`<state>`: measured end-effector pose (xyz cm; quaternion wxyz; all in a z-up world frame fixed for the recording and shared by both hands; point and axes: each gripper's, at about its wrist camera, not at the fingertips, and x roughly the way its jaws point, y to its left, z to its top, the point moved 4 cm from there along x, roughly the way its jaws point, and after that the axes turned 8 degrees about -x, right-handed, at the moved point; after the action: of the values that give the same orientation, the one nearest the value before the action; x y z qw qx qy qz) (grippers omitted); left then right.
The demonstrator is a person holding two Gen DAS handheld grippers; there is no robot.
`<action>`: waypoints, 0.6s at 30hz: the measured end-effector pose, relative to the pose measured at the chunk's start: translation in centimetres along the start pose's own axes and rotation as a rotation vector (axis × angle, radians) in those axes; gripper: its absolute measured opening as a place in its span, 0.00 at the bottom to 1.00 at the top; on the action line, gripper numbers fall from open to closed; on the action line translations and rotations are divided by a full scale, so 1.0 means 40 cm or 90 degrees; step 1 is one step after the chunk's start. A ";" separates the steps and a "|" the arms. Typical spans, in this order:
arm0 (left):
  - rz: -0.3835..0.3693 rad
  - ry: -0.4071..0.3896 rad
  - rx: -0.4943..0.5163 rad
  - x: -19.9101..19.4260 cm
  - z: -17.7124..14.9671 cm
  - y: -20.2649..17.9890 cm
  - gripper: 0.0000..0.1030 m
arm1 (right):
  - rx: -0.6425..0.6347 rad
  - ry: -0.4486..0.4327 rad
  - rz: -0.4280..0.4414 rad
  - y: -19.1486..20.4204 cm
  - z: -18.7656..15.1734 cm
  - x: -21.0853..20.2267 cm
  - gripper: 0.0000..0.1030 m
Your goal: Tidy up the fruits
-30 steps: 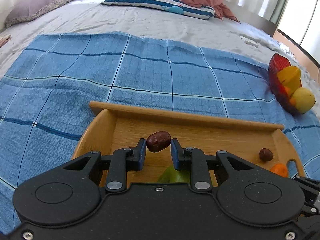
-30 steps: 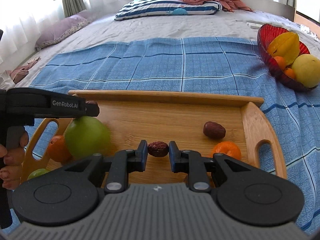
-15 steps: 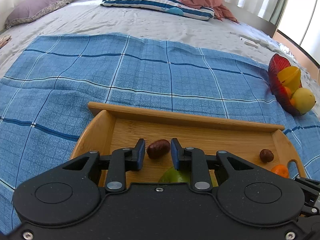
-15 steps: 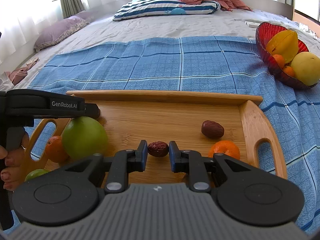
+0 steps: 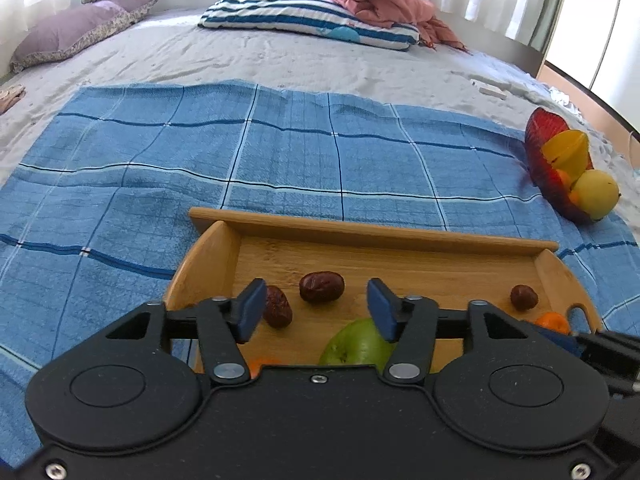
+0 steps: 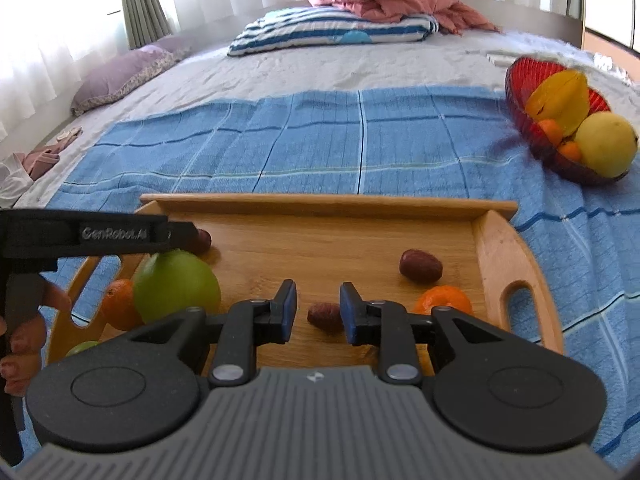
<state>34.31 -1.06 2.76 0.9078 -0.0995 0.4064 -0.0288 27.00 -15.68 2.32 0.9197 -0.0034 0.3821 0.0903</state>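
working from the left, my left gripper (image 5: 316, 306) stands spread wide over the bamboo tray (image 5: 376, 230), holding nothing; a glossy brown jujube (image 5: 321, 287) lies on the tray floor between its blue pads, a wrinkled darker date (image 5: 277, 312) just beside the left pad. my right gripper (image 6: 318, 312) is parted too, with a small shrivelled date (image 6: 325, 316) lying loose between. i'd lift both straight up, so no pad nudges the fruit
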 end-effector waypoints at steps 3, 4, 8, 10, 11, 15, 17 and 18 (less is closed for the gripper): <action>-0.005 -0.023 0.018 -0.041 -0.011 0.004 0.71 | -0.008 -0.020 -0.004 0.003 0.002 -0.027 0.54; -0.006 -0.033 0.026 -0.056 -0.016 0.005 0.75 | -0.007 -0.027 -0.007 0.003 0.001 -0.037 0.56; -0.012 -0.063 0.041 -0.116 -0.033 0.010 0.80 | 0.002 -0.052 -0.019 -0.006 -0.005 -0.073 0.63; -0.019 -0.080 0.043 -0.147 -0.046 0.014 0.84 | 0.007 -0.065 -0.025 -0.011 -0.011 -0.091 0.66; -0.022 -0.086 0.045 -0.161 -0.053 0.015 0.85 | 0.010 -0.072 -0.028 -0.013 -0.015 -0.101 0.67; -0.031 -0.097 0.053 -0.206 -0.090 0.018 0.89 | 0.014 -0.098 -0.043 -0.020 -0.029 -0.136 0.73; -0.036 -0.099 0.050 -0.223 -0.110 0.022 0.89 | 0.013 -0.110 -0.050 -0.022 -0.036 -0.152 0.75; -0.041 -0.099 0.049 -0.232 -0.121 0.024 0.89 | 0.013 -0.115 -0.052 -0.022 -0.040 -0.160 0.76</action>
<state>24.50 0.34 6.22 0.9384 -0.0799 0.3296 -0.0658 21.61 -17.69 5.63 0.9532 -0.0017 0.2982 0.0490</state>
